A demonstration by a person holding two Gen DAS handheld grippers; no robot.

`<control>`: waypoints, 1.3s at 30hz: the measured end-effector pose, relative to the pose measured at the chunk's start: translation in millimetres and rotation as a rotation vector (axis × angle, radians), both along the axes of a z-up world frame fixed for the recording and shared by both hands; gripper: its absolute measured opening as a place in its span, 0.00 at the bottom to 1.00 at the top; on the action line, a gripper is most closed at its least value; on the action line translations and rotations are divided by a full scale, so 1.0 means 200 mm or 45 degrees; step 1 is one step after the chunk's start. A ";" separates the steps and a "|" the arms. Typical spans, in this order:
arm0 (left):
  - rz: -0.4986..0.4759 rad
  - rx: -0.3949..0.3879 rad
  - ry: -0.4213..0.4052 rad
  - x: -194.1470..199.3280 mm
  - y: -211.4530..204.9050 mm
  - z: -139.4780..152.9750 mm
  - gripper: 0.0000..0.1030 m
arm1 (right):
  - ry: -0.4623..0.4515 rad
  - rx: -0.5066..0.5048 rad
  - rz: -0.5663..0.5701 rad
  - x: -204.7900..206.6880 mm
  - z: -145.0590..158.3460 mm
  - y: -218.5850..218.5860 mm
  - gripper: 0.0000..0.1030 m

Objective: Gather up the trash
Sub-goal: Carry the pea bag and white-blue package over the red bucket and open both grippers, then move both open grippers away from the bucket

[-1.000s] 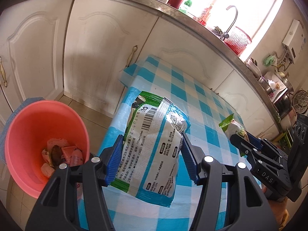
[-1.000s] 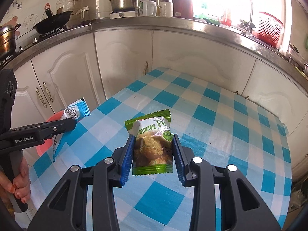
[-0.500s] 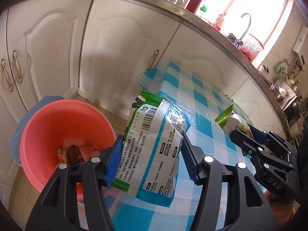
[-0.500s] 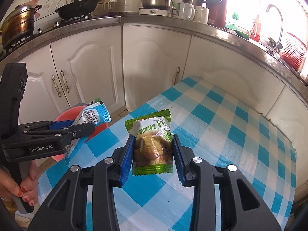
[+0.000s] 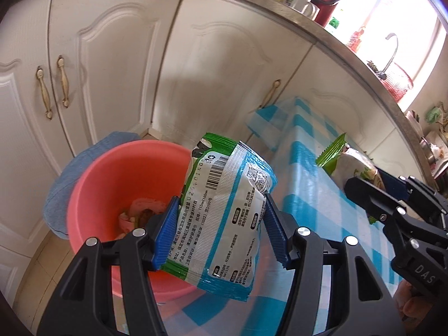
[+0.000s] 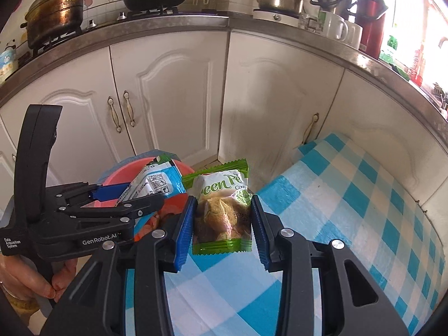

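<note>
My left gripper [image 5: 221,221] is shut on a white, green and blue packet [image 5: 224,212] and holds it over the near rim of a pink bin [image 5: 112,173] on the floor; the bin holds some trash. My right gripper [image 6: 222,224] is shut on a green cookie packet [image 6: 222,210] above the table's left edge, just right of the bin [image 6: 117,175]. The left gripper [image 6: 134,194] and its packet [image 6: 156,180] also show in the right wrist view. The cookie packet [image 5: 352,162] shows in the left wrist view.
A blue-and-white checked table [image 6: 350,210] stands to the right of the bin. White cabinets [image 6: 173,98] run behind, with a counter carrying pots, a kettle and mugs. A blue cloth [image 5: 64,179] lies under the bin.
Both grippers have moved left off the table toward the bin, each still holding its packet. The left packet now hangs over the bin.
</note>
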State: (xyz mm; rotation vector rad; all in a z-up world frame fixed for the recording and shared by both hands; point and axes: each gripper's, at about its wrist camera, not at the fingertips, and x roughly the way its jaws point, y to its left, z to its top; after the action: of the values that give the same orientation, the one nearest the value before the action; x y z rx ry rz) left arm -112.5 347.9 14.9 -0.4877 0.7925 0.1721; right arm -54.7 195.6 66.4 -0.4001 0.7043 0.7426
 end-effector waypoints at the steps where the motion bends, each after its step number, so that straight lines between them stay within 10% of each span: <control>1: 0.011 0.005 0.008 0.00 0.02 -0.01 0.58 | 0.003 -0.004 0.015 0.00 -0.01 0.03 0.39; 15: 0.110 -0.011 0.111 0.00 0.19 -0.19 0.58 | 0.065 -0.071 0.127 0.04 -0.16 0.32 0.41; 19: 0.152 0.009 0.141 0.00 0.24 -0.23 0.67 | 0.057 -0.079 0.134 0.06 -0.19 0.34 0.67; 25: 0.232 0.057 0.111 -0.03 0.29 -0.20 0.87 | 0.032 0.025 -0.004 0.12 -0.12 0.18 0.86; 39: 0.169 0.410 -0.013 0.05 -0.03 0.16 0.94 | 0.024 0.160 -0.381 0.17 -0.03 -0.43 0.88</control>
State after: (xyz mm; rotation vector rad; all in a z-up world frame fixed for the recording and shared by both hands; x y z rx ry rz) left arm -103.2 342.2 47.6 -0.2356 0.7062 0.4133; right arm -21.6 109.3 60.1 -0.1677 0.7121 0.5039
